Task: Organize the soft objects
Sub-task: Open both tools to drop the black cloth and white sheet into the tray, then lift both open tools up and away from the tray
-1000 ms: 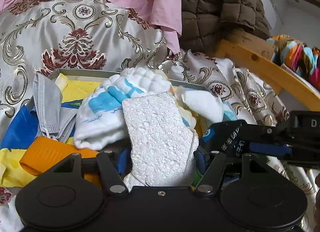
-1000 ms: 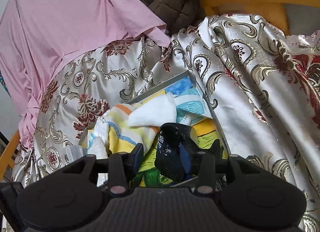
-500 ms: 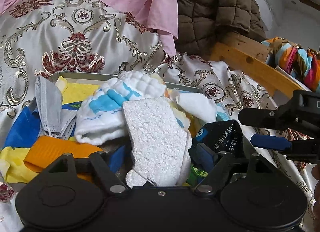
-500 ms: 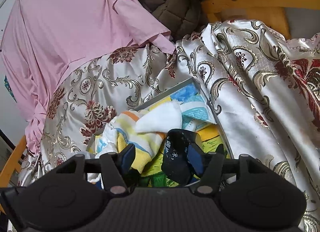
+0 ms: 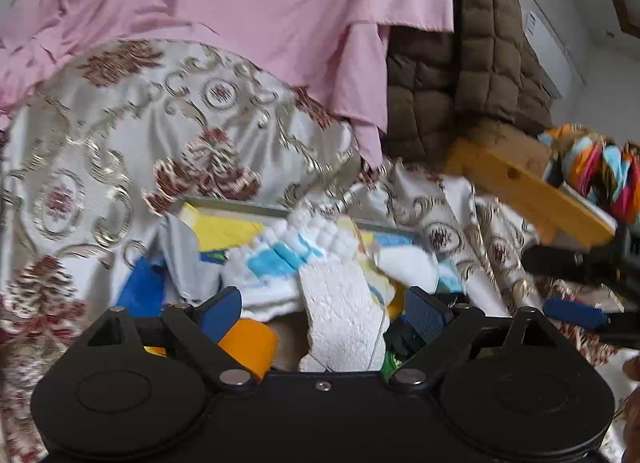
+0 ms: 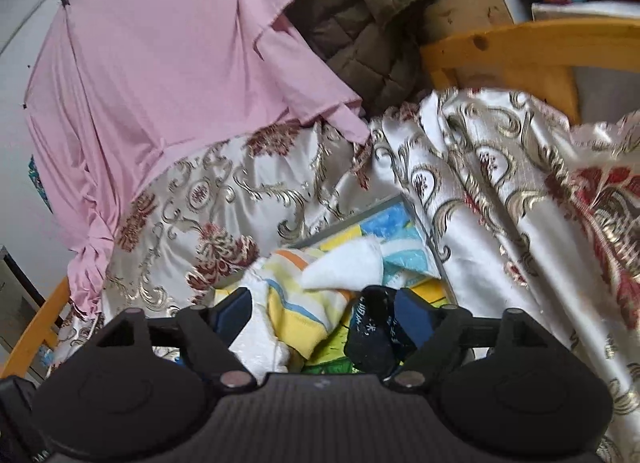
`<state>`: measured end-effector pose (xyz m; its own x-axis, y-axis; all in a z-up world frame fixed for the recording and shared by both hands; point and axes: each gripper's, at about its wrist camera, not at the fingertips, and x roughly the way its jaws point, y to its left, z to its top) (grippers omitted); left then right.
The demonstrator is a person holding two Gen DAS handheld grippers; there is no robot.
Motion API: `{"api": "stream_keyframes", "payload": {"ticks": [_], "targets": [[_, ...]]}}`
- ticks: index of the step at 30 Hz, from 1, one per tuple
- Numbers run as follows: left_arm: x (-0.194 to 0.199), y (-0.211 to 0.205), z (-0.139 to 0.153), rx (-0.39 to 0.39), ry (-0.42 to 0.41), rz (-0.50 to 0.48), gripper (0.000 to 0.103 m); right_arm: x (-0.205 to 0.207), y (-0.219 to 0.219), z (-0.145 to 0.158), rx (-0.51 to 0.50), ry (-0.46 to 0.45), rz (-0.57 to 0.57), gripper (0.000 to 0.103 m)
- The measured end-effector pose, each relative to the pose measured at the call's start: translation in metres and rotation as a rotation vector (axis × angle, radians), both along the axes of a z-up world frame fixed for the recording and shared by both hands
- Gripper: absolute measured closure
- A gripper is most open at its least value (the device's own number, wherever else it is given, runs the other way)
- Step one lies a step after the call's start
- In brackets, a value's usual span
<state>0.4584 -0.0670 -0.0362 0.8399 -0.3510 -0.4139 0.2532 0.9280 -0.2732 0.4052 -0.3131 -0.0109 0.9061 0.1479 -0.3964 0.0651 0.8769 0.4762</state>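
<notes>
Both jaws have just been opening: left gripper (image 5: 322, 309) frees the white towel (image 5: 340, 315), right gripper (image 6: 322, 317) the dark sock (image 6: 374, 333), so they stay in the tray (image 6: 352, 223).

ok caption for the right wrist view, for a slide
Right gripper open above a tray of soft cloths, a dark sock lying between its jaws, on a floral bedspread.

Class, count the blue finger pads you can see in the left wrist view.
3. Two belong to the left gripper: one pad at lower left, one at lower right. A third sits on the right gripper at the far right; its partner may be hidden.
</notes>
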Motion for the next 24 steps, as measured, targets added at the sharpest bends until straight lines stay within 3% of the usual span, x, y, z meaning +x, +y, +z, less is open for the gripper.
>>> {"api": "stream_keyframes", "payload": {"ticks": [5,12,15,18,24], "targets": [[-0.027,0.008,0.030,-0.043,-0.020,0.037,0.013,-0.025,0.005,0.016,-0.030,-0.035,0.002,0.015],[-0.075,0.003,0.064,-0.011,-0.079,0.037,0.013,-0.065,0.008,0.034,-0.054,-0.086,-0.003,0.011],[-0.097,0.003,0.076,-0.005,-0.108,0.042,0.011,-0.083,0.008,0.043,-0.067,-0.117,-0.012,0.008],[-0.117,0.005,0.085,-0.014,-0.129,0.051,0.003,-0.099,0.008,0.051,-0.089,-0.144,-0.018,0.006],[-0.151,0.009,0.094,-0.014,-0.158,0.066,0.003,-0.130,0.013,0.056,-0.137,-0.165,-0.025,0.004]]}}
